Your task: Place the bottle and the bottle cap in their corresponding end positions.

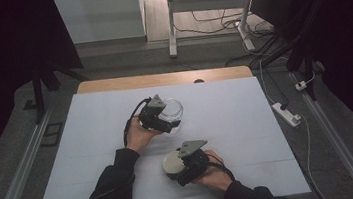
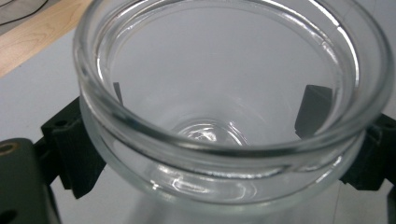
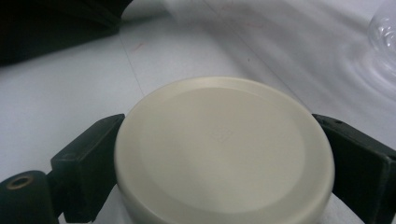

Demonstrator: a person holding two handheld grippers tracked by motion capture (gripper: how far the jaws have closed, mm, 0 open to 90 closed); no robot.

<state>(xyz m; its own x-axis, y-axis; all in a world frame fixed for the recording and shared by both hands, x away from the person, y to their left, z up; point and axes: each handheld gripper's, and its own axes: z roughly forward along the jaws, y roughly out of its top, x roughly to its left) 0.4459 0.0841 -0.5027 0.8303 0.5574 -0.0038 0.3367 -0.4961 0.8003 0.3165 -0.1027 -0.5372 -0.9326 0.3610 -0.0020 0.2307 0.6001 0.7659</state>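
1. The left tongs [image 1: 168,125] are clamped around a clear glass jar [image 1: 171,109] — in the left gripper view the two black jaws are pressed against the glass just below the thick rim [image 2: 233,154], one on each side, and the open mouth is seen to be empty.
2. The right tongs [image 1: 176,166] are pinched on a round cream lid [image 3: 224,149], gripped by its edge with the flat top facing the camera.
3. The jar is held near the middle of the desk [image 1: 247,121], toward its far edge; the lid is held nearer the front edge, slightly right of the jar and well apart from it.
4. Both parts are judged to be secured — the grasping appears done.
5. The lid is not yet on the jar: what seems left is for it to be carried over the mouth, lowered squarely onto the rim and seated or turned home.
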